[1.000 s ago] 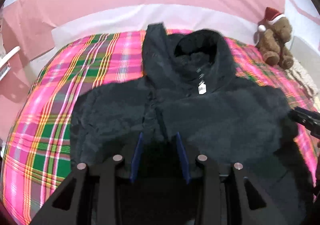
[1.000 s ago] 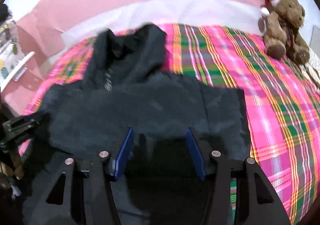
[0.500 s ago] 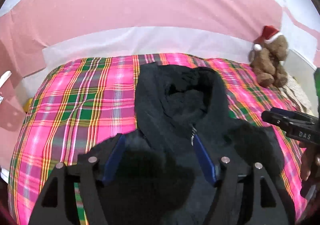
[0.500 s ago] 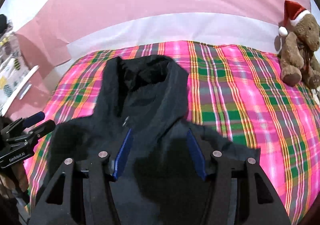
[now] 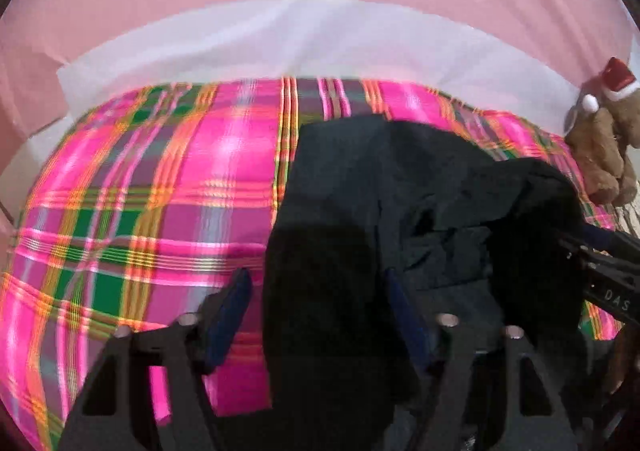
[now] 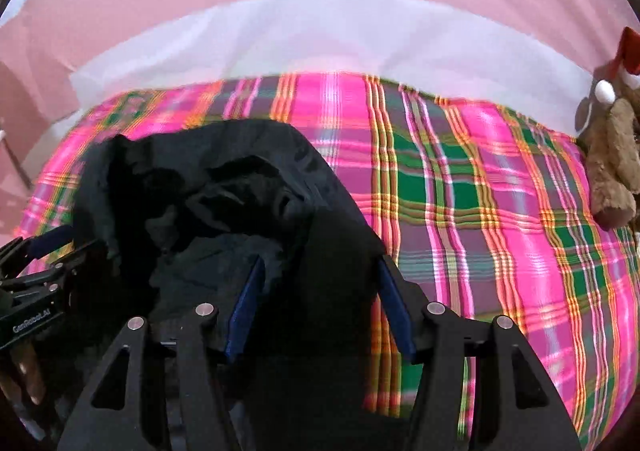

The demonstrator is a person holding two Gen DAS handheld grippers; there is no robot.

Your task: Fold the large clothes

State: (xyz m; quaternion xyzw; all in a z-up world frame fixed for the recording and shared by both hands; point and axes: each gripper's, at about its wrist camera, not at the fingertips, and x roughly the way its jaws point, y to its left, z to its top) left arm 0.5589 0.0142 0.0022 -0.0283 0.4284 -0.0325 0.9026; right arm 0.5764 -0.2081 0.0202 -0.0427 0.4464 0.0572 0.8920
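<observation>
Since a second ago the black hooded jacket (image 5: 360,211) has gone from lying spread flat to bunched and doubled toward the hood end — both claws have carried its lower part up the frame. It lies on the pink plaid bedspread (image 5: 140,191), filling the lower centre and right of the left wrist view. Left claw (image 5: 316,315) stands wide, dark fabric draped between its blue pads; whether it grips I cannot tell. Right claw (image 6: 316,307) is likewise wide with cloth between — grip unclear. A Santa-hatted teddy bear (image 6: 612,155) sits at right edge.
</observation>
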